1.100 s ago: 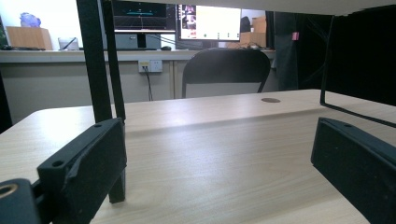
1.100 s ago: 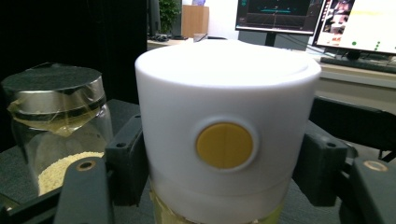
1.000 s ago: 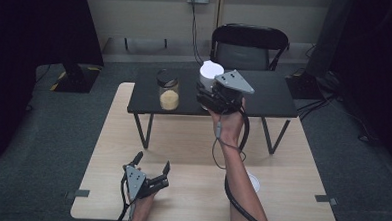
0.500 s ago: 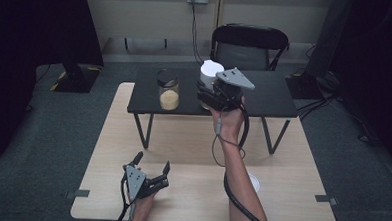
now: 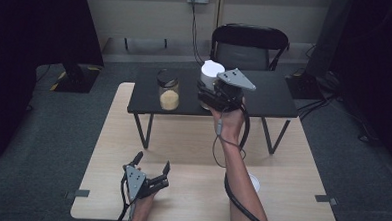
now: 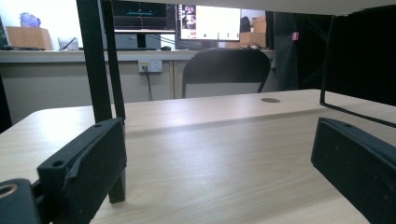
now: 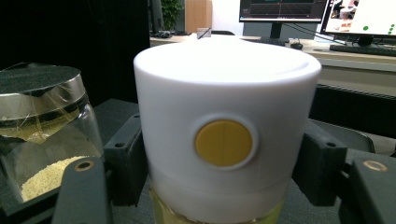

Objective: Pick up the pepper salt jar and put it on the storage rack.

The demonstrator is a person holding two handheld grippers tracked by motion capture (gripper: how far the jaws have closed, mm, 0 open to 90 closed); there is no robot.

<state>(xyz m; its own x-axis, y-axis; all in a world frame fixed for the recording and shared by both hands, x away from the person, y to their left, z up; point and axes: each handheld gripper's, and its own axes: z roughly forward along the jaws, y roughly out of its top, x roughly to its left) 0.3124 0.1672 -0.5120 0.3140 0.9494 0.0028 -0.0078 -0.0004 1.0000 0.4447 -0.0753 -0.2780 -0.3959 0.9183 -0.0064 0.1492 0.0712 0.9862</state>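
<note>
- High view: the right gripper [image 5: 211, 89] is being held at the centre of the frame, over the black shelf [image 5: 274, 96], with its jaws clamped on the white-capped bottle [image 5: 211, 71].
- The bottle is standing upright on the shelf, just right of the jar [image 5: 168, 93], which is partly filled with yellow grains.
- The left gripper [image 5: 151, 171] is being rested on the wooden table [image 5: 291, 179] at lower left, its jaws spread apart with nothing between them.
- A chair [image 5: 249, 47] is standing behind the shelf, at the top of the frame.
- Left gripper view: the two black jaws are being held wide apart at the lower corners, low over the table [image 6: 210, 154]; the chair [image 6: 226, 70] is seen beyond, upper centre.
- Right gripper view: the bottle [image 7: 224, 126] is being squeezed at the centre between both jaws, just under its cap, a yellow disc facing the camera.
- The jar [image 7: 44, 130] is standing at the left edge, near the bottle but apart from it.
</note>
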